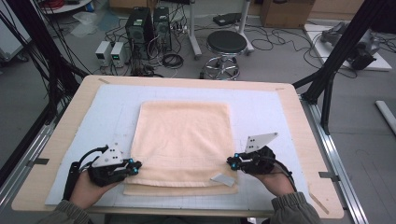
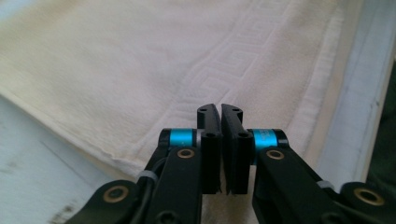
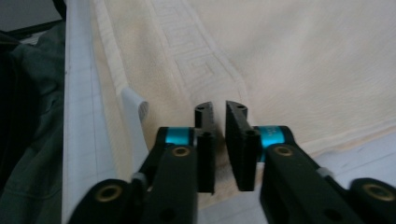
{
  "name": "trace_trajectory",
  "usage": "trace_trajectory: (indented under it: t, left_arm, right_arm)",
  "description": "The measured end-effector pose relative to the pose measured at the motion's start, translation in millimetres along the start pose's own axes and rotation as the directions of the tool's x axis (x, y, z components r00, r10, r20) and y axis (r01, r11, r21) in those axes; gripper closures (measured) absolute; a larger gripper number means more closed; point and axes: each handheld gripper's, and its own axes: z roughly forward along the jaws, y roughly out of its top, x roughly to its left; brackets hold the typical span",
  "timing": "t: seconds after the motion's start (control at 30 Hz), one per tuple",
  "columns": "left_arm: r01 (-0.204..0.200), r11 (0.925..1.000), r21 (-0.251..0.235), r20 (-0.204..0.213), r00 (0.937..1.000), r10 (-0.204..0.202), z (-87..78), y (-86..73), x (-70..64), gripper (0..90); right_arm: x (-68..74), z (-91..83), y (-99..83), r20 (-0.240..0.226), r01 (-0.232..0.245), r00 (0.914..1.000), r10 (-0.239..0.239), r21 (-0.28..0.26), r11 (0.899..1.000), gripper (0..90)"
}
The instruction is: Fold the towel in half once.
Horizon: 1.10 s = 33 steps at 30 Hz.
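Nearest the person, the folded peach-coloured terry towel (image 1: 182, 140) lies at the middle of the pale blue gridded mat (image 1: 261, 107), its long axis running away from the person. The left gripper (image 1: 134, 165) sits at the towel's near left corner, the right gripper (image 1: 232, 162) at its near right corner, each equally close to the cloth and pointing inward across it. In the left gripper view, the jaws stand almost closed over the hem, a thin slit between them; whether cloth is pinched cannot be told. In the right gripper view, the gap is slightly wider, nothing visibly held. Just beside the right gripper, a small white label (image 1: 223, 179) lies on the towel's near edge.
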Motion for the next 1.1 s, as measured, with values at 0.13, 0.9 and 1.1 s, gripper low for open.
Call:
trace_trajectory:
  t: [0.13, 0.9, 1.1]
  left_arm:
    - [0.022, 0.9985, 0.051, 0.020, 0.9995, -0.023, 15.0, -13.2, 0.7, 62.2]
    - [-0.016, 0.9998, -0.013, 0.019, 0.9997, 0.017, -0.7, -8.4, -2.4, 86.4]
    - [-0.045, 0.9990, 0.001, 0.041, 0.9982, 0.045, -3.7, -9.9, -10.0, 82.6]
  right_arm:
    - [-2.0, 10.5, -10.5, 0.010, -0.030, 0.9995, 0.030, -0.004, 1.000, 64.1]
    - [14.4, 16.0, -5.7, -0.103, 0.052, 0.9932, -0.054, -0.020, 0.998, 87.3]
    - [21.0, 9.6, -4.4, -0.136, 0.068, 0.9883, -0.069, -0.014, 0.998, 84.7]
